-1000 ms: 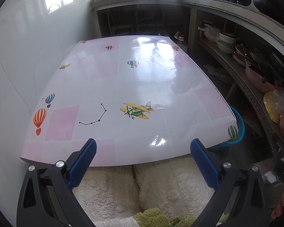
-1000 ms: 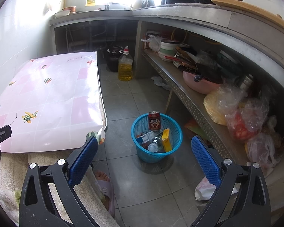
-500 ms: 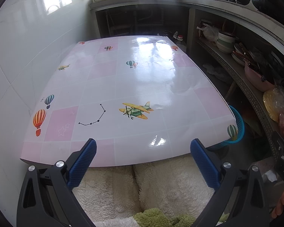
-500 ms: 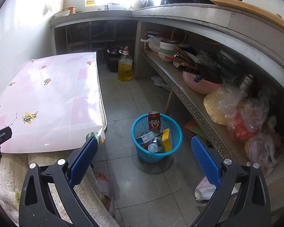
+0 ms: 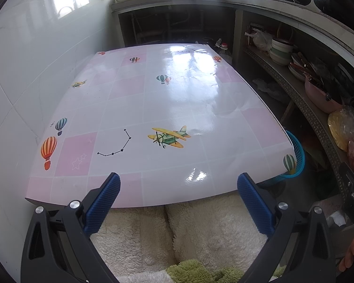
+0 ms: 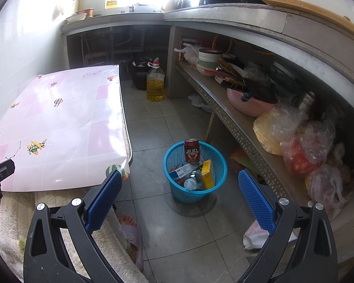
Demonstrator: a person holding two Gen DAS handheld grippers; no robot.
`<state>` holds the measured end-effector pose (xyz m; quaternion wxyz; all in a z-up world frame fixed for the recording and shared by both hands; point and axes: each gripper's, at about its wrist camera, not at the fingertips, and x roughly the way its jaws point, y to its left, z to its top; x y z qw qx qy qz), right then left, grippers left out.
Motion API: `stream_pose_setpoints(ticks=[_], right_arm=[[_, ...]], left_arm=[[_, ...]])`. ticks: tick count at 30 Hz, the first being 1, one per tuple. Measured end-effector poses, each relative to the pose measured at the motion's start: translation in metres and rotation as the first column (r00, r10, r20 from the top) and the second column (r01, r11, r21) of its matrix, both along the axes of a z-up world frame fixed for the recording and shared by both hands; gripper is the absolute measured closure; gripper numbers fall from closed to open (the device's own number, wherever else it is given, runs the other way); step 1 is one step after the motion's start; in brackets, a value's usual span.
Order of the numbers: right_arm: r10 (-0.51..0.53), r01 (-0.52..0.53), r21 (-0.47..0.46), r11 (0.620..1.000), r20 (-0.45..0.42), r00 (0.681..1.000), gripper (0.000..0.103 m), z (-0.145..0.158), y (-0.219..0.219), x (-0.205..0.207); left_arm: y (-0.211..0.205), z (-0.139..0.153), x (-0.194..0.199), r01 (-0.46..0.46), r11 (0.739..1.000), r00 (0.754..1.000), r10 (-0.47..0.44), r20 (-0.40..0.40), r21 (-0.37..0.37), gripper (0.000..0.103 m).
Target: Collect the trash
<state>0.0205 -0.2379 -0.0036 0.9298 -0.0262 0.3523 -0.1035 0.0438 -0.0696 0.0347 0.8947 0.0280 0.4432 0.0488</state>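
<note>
Both tongs gape wide and hold nothing: the left tongs (image 5: pixel 178 202) hover over the near edge of the desk (image 5: pixel 153 103), the right tongs (image 6: pixel 179 199) face the blue wastebasket (image 6: pixel 216 176) at 12 o'clock on the floor, already holding a red can (image 6: pixel 191 150), bottle and cartons. Collection looks nearly finished; a crumpled wrapper (image 6: pixel 253 235) lies at 5 o'clock, probably next.

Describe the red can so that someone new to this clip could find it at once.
Start at the pink table, then look to the tiled floor beside its near corner, where a blue mesh basket stands. The red can stands upright at the basket's far rim, the only item bearing a cartoon face, above the yellow box and clear bottle.
</note>
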Motion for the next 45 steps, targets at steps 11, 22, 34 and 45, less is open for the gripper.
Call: stream_pose_setpoints(ticks=[11, 22, 34, 45], right_arm=[[-0.001, 0.001, 0.000, 1.000, 0.000, 1.000, 0.008, 0.000, 0.000, 0.000], [0.000, 0.000, 0.002, 1.000, 0.001, 1.000, 0.008, 0.000, 0.000, 0.000], [-0.005, 0.005, -0.008, 1.000, 0.005, 1.000, 0.008, 0.000, 0.001, -0.002], [-0.030, 0.030, -0.022, 0.999, 0.021, 0.999, 0.008, 0.005, 0.017, -0.009]], left_arm=[[0.000, -0.001, 0.000, 0.003, 1.000, 1.000, -0.003, -0.001, 0.001, 0.006], [0.001, -0.003, 0.001, 0.008, 1.000, 1.000, -0.008, -0.003, 0.009, 0.006], [0.006, -0.003, 0.001, 0.020, 1.000, 1.000, -0.020, 0.005, 0.014, 0.006], [0.013, 0.005, -0.004, 0.021, 1.000, 1.000, -0.021, 0.023, 0.000, 0.006]])
